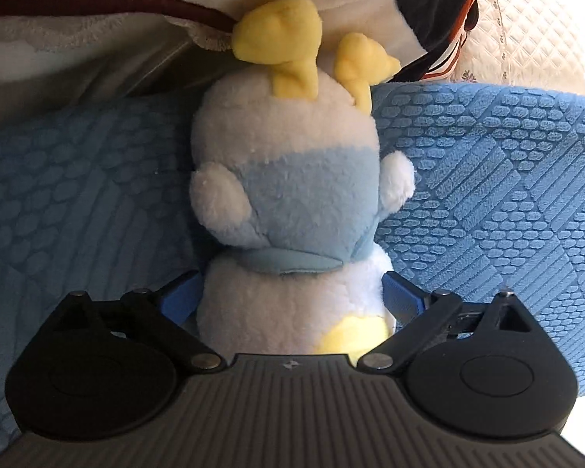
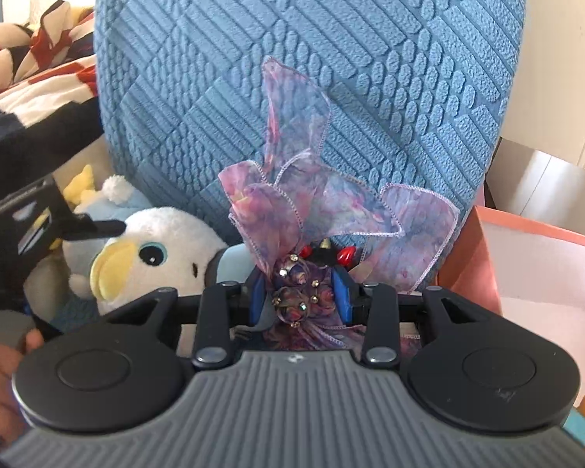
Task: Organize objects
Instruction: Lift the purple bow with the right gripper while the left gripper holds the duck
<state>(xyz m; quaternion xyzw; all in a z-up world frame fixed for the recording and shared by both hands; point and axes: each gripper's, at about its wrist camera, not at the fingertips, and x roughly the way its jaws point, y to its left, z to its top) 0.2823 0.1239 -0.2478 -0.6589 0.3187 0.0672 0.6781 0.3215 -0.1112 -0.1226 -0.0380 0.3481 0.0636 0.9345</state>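
Note:
A white and pale blue plush bird (image 1: 288, 195) with yellow parts at its far end lies on a blue textured cushion (image 1: 487, 195). My left gripper (image 1: 292, 296) stands wide open around the end of the plush nearest me, with a blue finger on either side of it. The right wrist view shows the same plush (image 2: 156, 249) lying with its yellow beak and one eye toward the camera. My right gripper (image 2: 300, 292) is shut on a purple ribbon hair ornament (image 2: 292, 210) with beads, which it holds up in front of the cushion (image 2: 292, 78).
An orange box (image 2: 468, 257) with a white inside stands open at the right. Red, white and black striped cloth (image 2: 27, 62) lies at the left, also seen as striped cloth (image 1: 436, 0) beyond the plush. A hand (image 2: 0, 362) shows at the lower left.

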